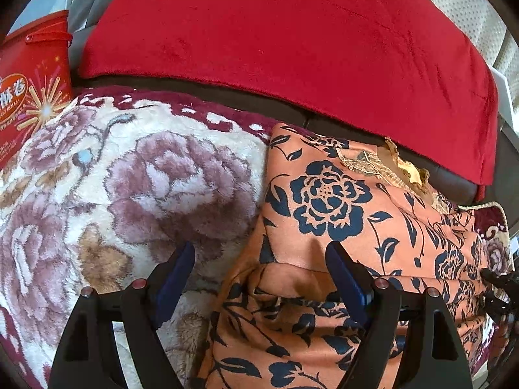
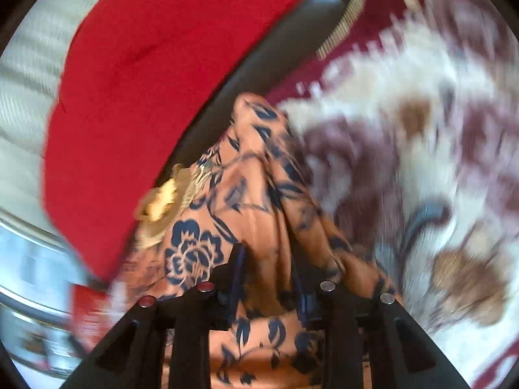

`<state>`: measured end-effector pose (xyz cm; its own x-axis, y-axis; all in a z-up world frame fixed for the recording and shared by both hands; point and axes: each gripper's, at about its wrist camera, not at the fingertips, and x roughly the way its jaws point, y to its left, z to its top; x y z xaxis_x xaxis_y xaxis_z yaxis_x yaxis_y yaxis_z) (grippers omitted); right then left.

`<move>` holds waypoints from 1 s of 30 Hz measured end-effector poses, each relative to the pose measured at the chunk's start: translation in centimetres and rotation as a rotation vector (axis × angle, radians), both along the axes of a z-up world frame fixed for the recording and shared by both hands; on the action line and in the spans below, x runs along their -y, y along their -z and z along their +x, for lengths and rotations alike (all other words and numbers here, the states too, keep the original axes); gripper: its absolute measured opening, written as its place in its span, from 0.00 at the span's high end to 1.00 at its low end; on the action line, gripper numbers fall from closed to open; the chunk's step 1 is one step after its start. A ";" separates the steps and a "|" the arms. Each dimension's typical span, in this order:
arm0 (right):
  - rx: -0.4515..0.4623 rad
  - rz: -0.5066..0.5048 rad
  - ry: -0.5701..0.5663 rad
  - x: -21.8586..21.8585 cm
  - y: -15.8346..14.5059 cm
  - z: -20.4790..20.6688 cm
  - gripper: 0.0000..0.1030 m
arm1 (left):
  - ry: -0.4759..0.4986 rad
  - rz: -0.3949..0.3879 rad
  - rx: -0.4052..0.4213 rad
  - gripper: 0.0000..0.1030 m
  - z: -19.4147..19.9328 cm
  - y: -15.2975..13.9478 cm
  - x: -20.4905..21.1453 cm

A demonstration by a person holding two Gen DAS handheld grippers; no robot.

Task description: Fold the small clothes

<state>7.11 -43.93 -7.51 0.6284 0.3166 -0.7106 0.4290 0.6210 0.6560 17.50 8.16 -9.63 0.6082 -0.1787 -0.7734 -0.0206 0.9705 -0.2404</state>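
Black fingers of the left gripper (image 1: 259,256) stand wide apart, low in the left wrist view, with nothing pinched between them. One blue pad hangs over the fleecy floral blanket (image 1: 129,178), the other over the orange garment (image 1: 340,214) printed with dark blue roses. That garment lies rumpled on the blanket's right part, its gold lace collar (image 1: 402,168) toward the red cushion (image 1: 292,42) behind. A red printed box (image 1: 29,97) stands at the blanket's far left edge.

From the right wrist view, which is blurred, the right gripper (image 2: 267,259) has its jaws drawn narrow, and a raised fold of the orange garment (image 2: 259,194) runs down between the fingers; they appear to pinch it, though the blur hides the contact itself. The floral blanket (image 2: 405,149) spreads to the right, the red cushion (image 2: 146,81) to the upper left.
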 end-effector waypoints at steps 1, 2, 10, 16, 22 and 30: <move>0.022 0.029 0.000 0.4 0.1 -0.4 0.67 | -0.004 0.006 0.000 0.19 0.0 -0.2 -0.1; 0.045 0.040 0.000 0.6 -0.1 -0.7 0.58 | -0.008 0.007 -0.002 0.19 0.0 -0.3 -0.2; 0.112 0.117 -0.125 0.9 -1.5 3.1 0.20 | -0.022 -0.002 -0.040 0.19 0.1 0.0 -0.8; -0.037 0.000 -0.304 0.0 -0.8 8.2 0.93 | -0.012 0.009 -0.041 0.19 -0.1 0.4 -1.1; 0.164 -0.462 -0.381 -4.3 -10.9 7.6 0.95 | -0.030 0.016 -0.011 0.19 -0.3 -0.2 -2.0; -0.033 -0.333 -0.295 0.1 -1.0 7.4 0.85 | 0.018 0.055 0.004 0.19 0.3 -1.7 -0.2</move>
<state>14.55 -44.02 -6.48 0.5206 0.2293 -0.8224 0.2190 0.8952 0.3882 17.80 8.34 -7.92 0.6080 -0.1474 -0.7801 -0.0019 0.9823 -0.1872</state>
